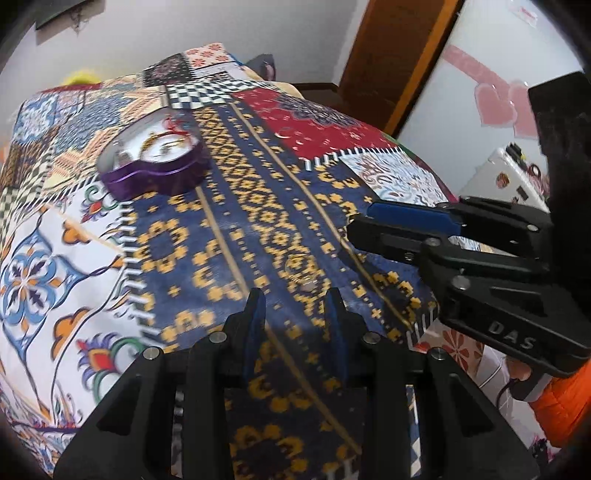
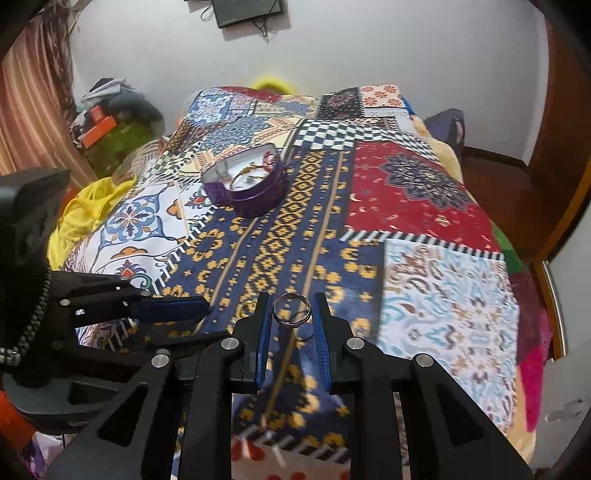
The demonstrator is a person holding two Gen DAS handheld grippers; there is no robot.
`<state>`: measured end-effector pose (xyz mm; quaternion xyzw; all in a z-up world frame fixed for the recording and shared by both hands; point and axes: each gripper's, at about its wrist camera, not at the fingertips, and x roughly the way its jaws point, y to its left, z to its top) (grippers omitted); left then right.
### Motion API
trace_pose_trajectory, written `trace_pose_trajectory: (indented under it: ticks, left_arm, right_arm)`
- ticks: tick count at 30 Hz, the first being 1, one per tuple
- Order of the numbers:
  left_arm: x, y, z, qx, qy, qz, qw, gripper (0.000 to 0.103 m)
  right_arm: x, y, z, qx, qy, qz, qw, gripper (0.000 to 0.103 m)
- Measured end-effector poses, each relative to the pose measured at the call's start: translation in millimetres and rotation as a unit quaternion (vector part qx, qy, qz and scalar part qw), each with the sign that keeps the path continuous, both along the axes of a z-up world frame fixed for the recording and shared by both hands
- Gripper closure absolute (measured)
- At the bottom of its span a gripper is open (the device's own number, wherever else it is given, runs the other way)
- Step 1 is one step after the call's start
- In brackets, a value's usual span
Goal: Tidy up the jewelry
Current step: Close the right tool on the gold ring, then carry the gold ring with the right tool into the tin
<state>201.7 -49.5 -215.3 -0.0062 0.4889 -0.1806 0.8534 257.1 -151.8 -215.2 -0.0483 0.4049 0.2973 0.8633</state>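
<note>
The right claw [image 2: 291, 314] is gripping a thin silver ring [image 2: 291, 309]; the left claw [image 1: 295, 308] is gaping narrowly. At eleven o'clock, a purple scalloped jewelry box [image 2: 245, 184] is sitting on the patchwork bed [image 2: 443, 295].

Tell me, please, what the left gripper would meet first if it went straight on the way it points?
Probably the small clear ring lying on the patterned patchwork bedspread just ahead of the left gripper; depth is uncertain.

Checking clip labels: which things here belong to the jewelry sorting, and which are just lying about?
Job:
- silver ring between the right tool's fingers
- second ring on the bedspread, ahead of the open left tool
- purple box holding jewelry

Lying about:
- yellow cloth
- clutter pile
- dark wall frame
- pink hearts
</note>
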Motion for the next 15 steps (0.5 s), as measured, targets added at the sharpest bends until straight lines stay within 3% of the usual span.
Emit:
trace_pose_trajectory:
  ticks: [11, 15]
  left_arm:
    - [16, -12, -4, 0.020, -0.009, 0.000, 0.9998, 0.071]
    - [14, -13, -5, 0.031, -0.013, -0.004, 0.9994, 0.086]
  right_arm:
    - [0, -12, 1, 0.012, -0.001, -0.015, 1.000, 0.083]
    - [-1, -11, 5, 0.018, -0.006, -0.014, 1.000, 0.083]
